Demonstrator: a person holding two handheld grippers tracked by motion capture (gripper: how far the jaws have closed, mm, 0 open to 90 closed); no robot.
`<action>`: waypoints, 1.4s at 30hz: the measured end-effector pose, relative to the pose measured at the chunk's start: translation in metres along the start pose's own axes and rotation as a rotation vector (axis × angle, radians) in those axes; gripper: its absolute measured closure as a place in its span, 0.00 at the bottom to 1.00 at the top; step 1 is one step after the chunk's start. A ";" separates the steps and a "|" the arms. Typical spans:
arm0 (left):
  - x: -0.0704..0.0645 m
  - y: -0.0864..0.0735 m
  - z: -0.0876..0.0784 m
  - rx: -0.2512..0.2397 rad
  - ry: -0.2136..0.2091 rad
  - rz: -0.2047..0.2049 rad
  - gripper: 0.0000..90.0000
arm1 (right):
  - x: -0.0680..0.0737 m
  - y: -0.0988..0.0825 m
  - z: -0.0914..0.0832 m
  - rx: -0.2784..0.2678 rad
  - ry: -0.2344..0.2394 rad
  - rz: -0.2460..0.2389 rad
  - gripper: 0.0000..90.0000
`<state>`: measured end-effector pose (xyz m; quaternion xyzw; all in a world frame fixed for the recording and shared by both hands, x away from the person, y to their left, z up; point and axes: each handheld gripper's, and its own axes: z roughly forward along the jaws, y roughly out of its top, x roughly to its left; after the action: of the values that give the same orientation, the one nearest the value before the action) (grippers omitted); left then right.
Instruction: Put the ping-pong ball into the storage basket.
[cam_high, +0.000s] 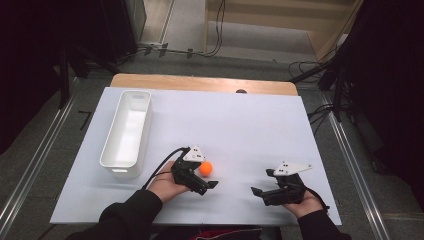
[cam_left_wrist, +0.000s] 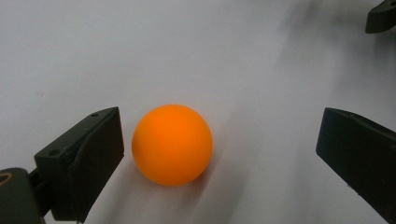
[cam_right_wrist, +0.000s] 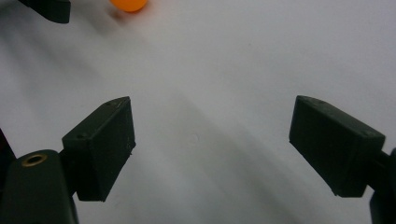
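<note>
The left tool (cam_high: 207, 176), a black two-jaw device with a grey three-cornered plate on top, lies low over the white worktop (cam_high: 240, 125) with its jaws spread wide. A small, smooth orange ball (cam_left_wrist: 172, 144) sits between them on the worktop; in the left gripper view it is just beside the left-hand jaw, though whether they touch is unclear, and well apart from the other. The right tool (cam_high: 261, 182), of the same build, is also wide open and grips nothing, its jaws over bare worktop. Well apart, near the worktop's left edge, stands a long white plastic bin (cam_high: 126, 133), upright.
</note>
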<state>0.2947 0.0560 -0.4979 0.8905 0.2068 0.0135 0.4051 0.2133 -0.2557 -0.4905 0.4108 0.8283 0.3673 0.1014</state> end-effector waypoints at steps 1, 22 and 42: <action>0.000 0.000 0.001 0.004 0.004 0.002 0.01 | 0.000 0.000 0.000 -0.001 0.002 0.000 0.14; -0.004 -0.009 0.018 0.082 0.112 0.093 0.01 | 0.001 0.000 0.000 0.003 -0.003 -0.005 0.14; -0.005 -0.009 0.017 0.079 0.140 0.089 0.07 | 0.002 0.000 0.002 0.017 -0.011 -0.025 0.14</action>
<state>0.2902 0.0480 -0.5152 0.9109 0.1952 0.0855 0.3532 0.2125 -0.2529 -0.4915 0.4034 0.8357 0.3569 0.1070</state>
